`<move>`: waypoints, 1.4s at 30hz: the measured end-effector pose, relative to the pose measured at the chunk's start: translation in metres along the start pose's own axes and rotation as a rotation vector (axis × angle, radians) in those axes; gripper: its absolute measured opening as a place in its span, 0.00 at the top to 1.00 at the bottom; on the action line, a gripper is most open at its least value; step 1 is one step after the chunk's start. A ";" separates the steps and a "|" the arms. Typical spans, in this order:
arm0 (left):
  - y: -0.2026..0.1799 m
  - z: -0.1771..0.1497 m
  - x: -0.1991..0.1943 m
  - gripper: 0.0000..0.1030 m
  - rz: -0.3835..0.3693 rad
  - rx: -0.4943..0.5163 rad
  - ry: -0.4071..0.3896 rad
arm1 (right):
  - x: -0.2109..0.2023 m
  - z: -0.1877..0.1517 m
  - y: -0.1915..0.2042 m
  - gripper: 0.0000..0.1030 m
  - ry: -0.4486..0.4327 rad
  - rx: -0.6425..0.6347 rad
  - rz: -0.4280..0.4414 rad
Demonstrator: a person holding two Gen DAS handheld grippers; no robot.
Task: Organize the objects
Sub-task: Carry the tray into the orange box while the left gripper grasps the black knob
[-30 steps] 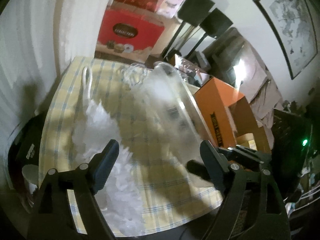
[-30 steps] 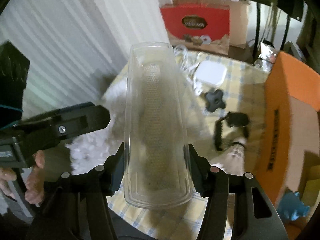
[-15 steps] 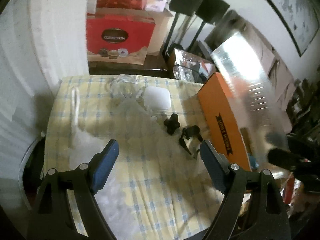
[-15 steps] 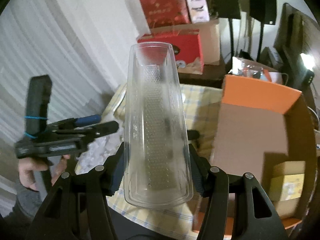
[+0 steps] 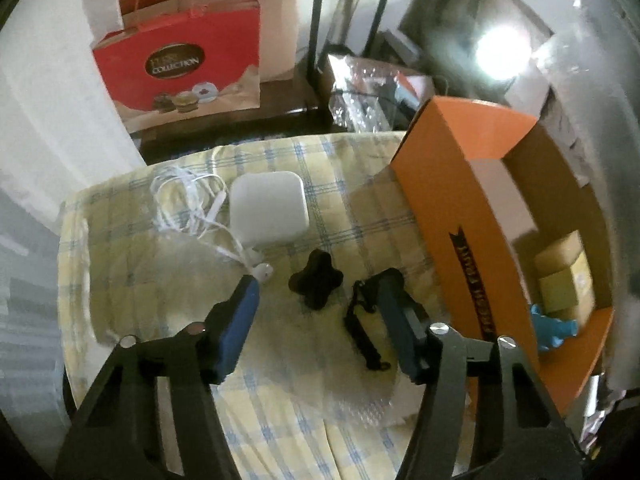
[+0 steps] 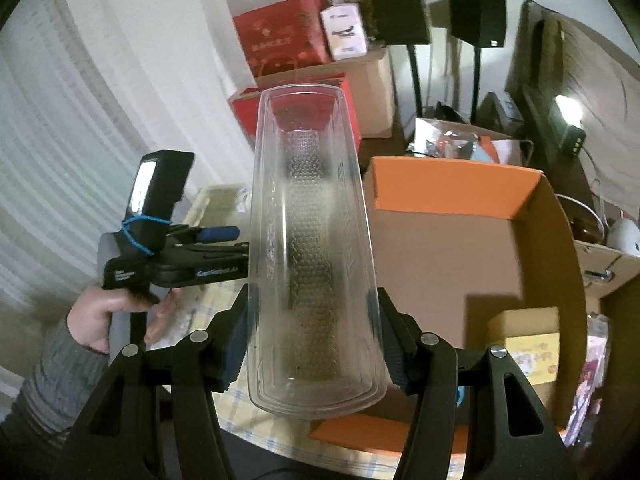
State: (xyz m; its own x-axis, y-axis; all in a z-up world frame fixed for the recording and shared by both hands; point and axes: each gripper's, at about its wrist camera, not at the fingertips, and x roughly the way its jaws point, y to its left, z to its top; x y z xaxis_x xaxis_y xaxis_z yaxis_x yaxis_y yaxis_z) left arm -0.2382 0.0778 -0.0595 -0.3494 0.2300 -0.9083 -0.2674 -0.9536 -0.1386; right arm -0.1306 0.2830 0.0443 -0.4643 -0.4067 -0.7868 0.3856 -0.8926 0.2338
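1. While the right gripper [image 6: 312, 344] clamps the tall clear plastic container [image 6: 312, 240] near its base, its jaws carry it above the open orange cardboard box [image 6: 460, 248], probably to drop it in.
2. Jaws of the left gripper [image 5: 320, 308] have just been closing, empty, half-open above the black cross-shaped knob [image 5: 316, 284] on the yellow checked bench [image 5: 160, 264], likely next.

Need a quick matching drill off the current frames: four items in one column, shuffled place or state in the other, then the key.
Items:
1. clear plastic container
2. white square case
3. black knob
4. yellow carton

Places:
A. inside the orange box
B. on the checked cloth, beside the white earphone cable
C. clamped in the right gripper
D. on the cloth, below the left gripper

Pairs: 1-C, 2-B, 3-D, 4-A
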 end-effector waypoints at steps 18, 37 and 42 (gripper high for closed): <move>-0.005 0.006 0.051 0.73 0.030 0.032 0.094 | 0.018 -0.018 -0.041 0.43 0.048 0.097 -0.036; -0.010 0.001 0.017 0.91 -0.039 0.018 0.000 | 0.071 -0.051 -0.058 0.43 0.171 0.179 -0.092; -0.015 -0.001 -0.005 0.91 -0.073 0.014 -0.044 | 0.081 -0.061 -0.054 0.42 0.205 0.194 -0.091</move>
State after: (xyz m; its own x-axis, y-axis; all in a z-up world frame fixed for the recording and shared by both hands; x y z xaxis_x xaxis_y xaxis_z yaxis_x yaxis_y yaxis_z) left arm -0.2313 0.0902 -0.0532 -0.3678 0.3071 -0.8777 -0.3055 -0.9314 -0.1979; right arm -0.1407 0.3103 -0.0669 -0.3121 -0.2931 -0.9037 0.1805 -0.9522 0.2465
